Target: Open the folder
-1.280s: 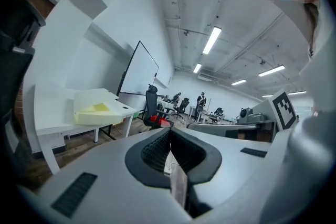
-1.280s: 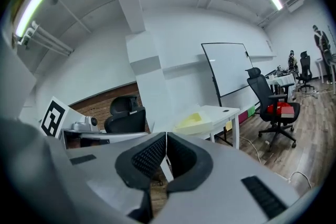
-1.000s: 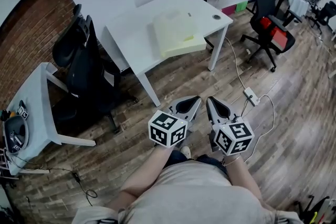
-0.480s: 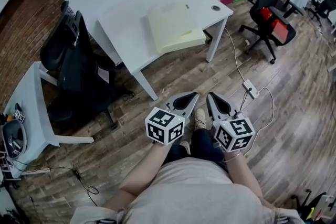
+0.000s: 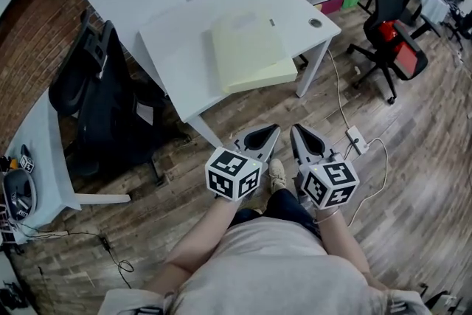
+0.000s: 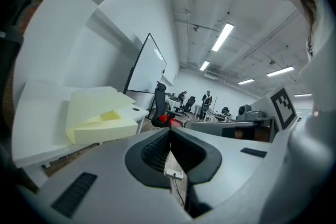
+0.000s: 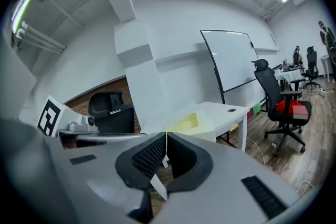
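A pale yellow folder (image 5: 249, 49) lies flat on the white table (image 5: 184, 48); it also shows as a thick pale block in the left gripper view (image 6: 97, 118) and behind the jaws in the right gripper view (image 7: 191, 123). My left gripper (image 5: 267, 133) and right gripper (image 5: 297, 133) are held side by side over the wooden floor, short of the table's near edge. Both are shut with nothing between the jaws. Neither touches the folder.
A black office chair (image 5: 103, 99) stands left of the table. Another black chair with a red seat (image 5: 394, 26) is at the right. A white power strip and cable (image 5: 356, 138) lie on the floor. A second white desk (image 5: 40, 158) sits at far left. A whiteboard (image 6: 147, 68) stands behind.
The person has walked toward the table with both grippers held ahead. The table and folder now lie closer and larger in the head view. Both jaws stayed shut.
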Motion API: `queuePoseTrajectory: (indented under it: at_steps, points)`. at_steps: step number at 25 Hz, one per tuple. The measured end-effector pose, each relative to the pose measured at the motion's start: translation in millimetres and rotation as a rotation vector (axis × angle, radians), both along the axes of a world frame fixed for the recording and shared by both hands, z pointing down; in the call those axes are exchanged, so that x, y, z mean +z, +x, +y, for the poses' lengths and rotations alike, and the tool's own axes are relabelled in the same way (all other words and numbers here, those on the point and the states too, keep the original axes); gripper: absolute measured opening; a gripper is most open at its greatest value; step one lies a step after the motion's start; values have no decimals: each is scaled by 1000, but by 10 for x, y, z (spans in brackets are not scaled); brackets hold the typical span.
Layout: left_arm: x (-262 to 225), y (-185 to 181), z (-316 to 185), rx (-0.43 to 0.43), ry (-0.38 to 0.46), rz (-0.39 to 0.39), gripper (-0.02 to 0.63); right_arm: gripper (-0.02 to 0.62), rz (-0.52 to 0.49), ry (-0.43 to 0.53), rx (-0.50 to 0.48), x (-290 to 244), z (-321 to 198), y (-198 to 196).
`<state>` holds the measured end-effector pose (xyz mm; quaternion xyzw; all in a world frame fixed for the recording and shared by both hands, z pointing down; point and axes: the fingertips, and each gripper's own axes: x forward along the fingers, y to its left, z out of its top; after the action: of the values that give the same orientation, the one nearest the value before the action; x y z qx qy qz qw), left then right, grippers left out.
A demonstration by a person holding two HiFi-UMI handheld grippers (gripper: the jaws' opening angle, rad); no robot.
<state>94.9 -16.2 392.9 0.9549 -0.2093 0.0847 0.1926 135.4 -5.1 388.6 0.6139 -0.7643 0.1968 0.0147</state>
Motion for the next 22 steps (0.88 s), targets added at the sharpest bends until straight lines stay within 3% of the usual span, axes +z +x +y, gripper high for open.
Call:
queuePoseTrajectory:
  at_steps: [8,22]
  points:
    - [-56,348,-676,-21,46,-36,17,21,-17,-1,-42,4,-733,346]
    - [-15,516,-1670,-224,83,-116,18,22,-20,-31,-176,97,-1646,648]
